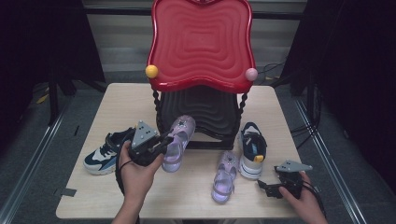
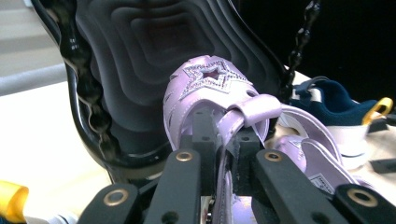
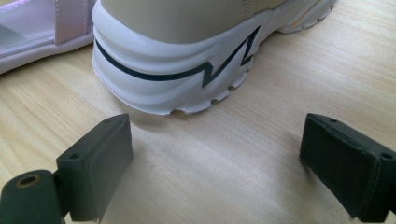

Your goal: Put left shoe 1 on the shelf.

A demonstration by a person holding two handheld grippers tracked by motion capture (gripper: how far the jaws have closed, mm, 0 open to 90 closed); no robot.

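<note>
Clamped by its strap in the left gripper's [image 1: 164,140] shut fingers, lilac star-studded jelly sandal [image 1: 178,140] lifted before the black lower shelf [image 1: 205,112], liable to slip; right gripper's [image 1: 262,185] fingers wide, empty.

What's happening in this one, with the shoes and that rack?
A person is handling shoes at a table with a red-topped rack. The left gripper is shut on a lilac sandal, lifted in front of the rack's black lower shelf. The right gripper is open near a navy sneaker; the other sandal lies beside it.
</note>
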